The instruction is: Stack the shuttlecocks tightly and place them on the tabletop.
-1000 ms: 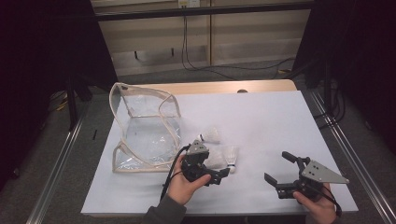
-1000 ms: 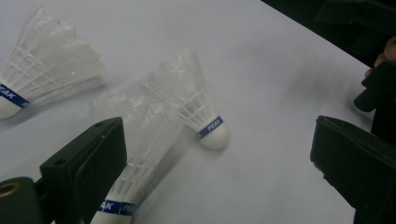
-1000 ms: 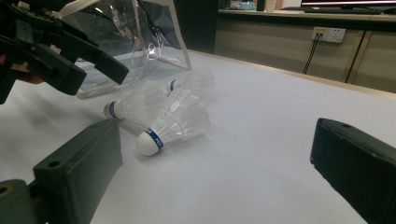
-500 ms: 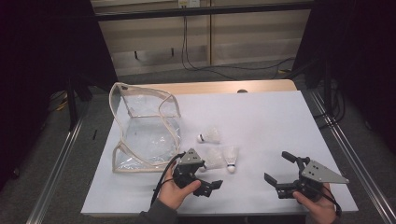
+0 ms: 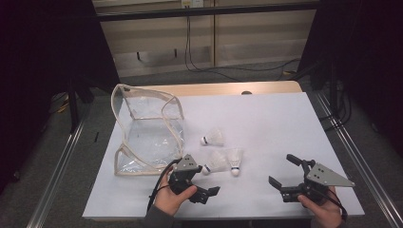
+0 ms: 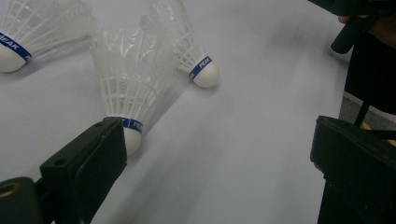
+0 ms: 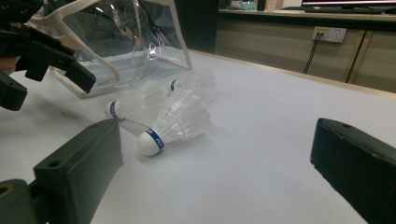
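Left gripper [image 5: 202,190] sits low at the near edge of the white table [image 5: 285,123], held in the person's left hand [image 5: 172,199], jaws spread wide w/ nothing between them. In the left gripper view the nearest shuttlecock [image 6: 127,100] lies just past the left jaw — its cork tip appears to touch or nearly touch that jaw's edge, can't tell which, feathers fanning up and away. It is beside the jaw, not in the gap.

A second shuttlecock [image 6: 187,46] lies just behind it, cork pointing toward the right gripper's side, skirts overlapping in that view. The third shuttlecock [image 6: 28,28] is off at the upper left, apart from the jaws.

From the high view: the two close ones [image 5: 216,163] and [image 5: 234,159] lie side by side just beyond the left gripper, corks facing the near edge; the third [image 5: 212,137] is farther back, near the clear zip bag [image 5: 147,128], which stands slumped at the table's left w/ its opening toward the middle.

Right gripper [image 5: 290,175] is well apart at the near right, in the right hand [image 5: 323,213], jaws also wide and empty. Its own view looks across the table at the shuttlecock cluster — nearest cork [image 7: 150,141] just beyond its left jaw, not between the two.
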